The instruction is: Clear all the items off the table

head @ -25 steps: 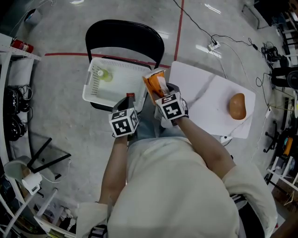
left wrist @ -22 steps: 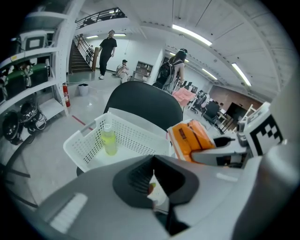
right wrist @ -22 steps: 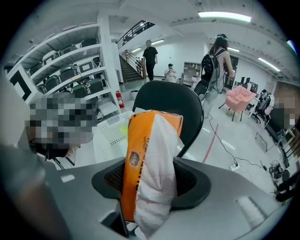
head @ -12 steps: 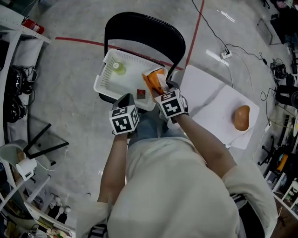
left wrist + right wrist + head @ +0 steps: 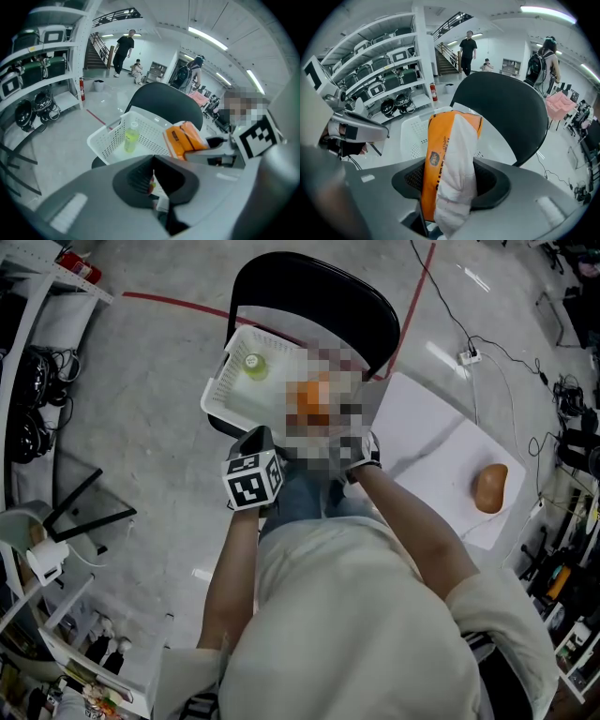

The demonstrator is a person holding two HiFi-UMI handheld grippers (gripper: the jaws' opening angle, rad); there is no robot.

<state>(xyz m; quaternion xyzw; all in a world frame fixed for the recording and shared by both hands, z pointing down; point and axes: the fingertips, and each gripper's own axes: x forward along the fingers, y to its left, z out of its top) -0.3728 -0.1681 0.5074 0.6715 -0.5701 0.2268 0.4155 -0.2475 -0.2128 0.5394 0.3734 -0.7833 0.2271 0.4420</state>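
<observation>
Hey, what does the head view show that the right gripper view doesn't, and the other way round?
Only the head view: the white table with a brown rounded item on it, and a green bottle lying in the basket. Only the right gripper view: the right gripper shut on the orange packet, and a person by the stairs. Both: the white basket on the black chair.
</observation>
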